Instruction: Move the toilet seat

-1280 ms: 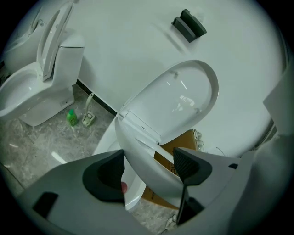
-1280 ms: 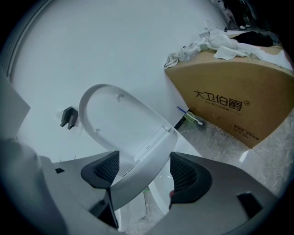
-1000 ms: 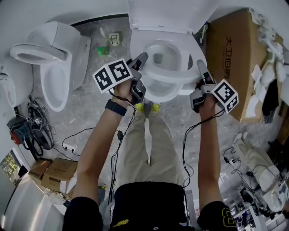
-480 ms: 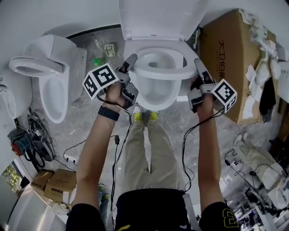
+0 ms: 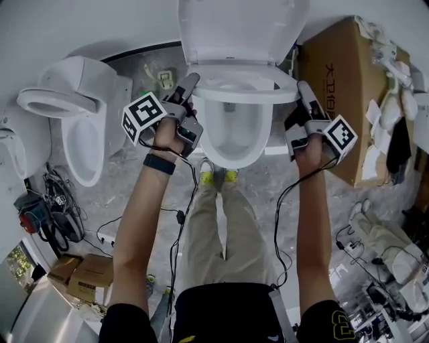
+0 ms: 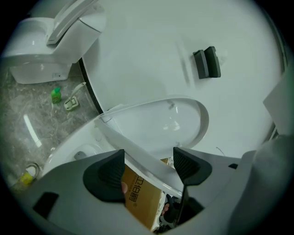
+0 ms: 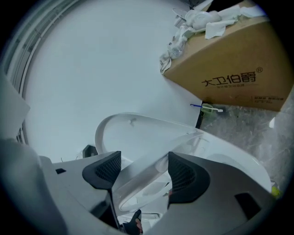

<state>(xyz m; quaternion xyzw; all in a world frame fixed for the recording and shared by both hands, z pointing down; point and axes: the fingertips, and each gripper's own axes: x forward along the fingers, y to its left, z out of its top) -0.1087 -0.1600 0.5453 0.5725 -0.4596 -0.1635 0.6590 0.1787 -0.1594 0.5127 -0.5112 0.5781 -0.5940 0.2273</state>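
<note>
I stand over a white toilet, looking steeply down my own arms. The toilet seat (image 5: pixel 244 95) is partly raised, its front edge clear of the bowl (image 5: pixel 236 161), while the lid (image 5: pixel 234 30) stands upright against the plain white wall (image 5: pixel 80 20) behind. My left gripper (image 5: pixel 186 90) is at the seat's left side and my right gripper (image 5: pixel 301 94) at its right side. Each has its jaws wide apart with the seat's thin rim running slantwise between them; I cannot see the pads squeeze it. The right gripper's jaws have just been closing a little around that rim. The floor (image 5: pixel 134 194) is grey, mottled stone, dusty and strewn with black cables (image 5: pixel 114 208). A second white toilet (image 5: pixel 80 120) stands to the left, well apart, with a small green bottle (image 6: pixel 55 95) on the floor near it. A large brown cardboard box (image 5: pixel 335 87) with printed characters stands just beside the toilet on the right, white wrappings (image 7: pixel 197 20) heaped on top. Smaller cardboard boxes (image 5: pixel 80 258) lie at the lower left near the cables.
</note>
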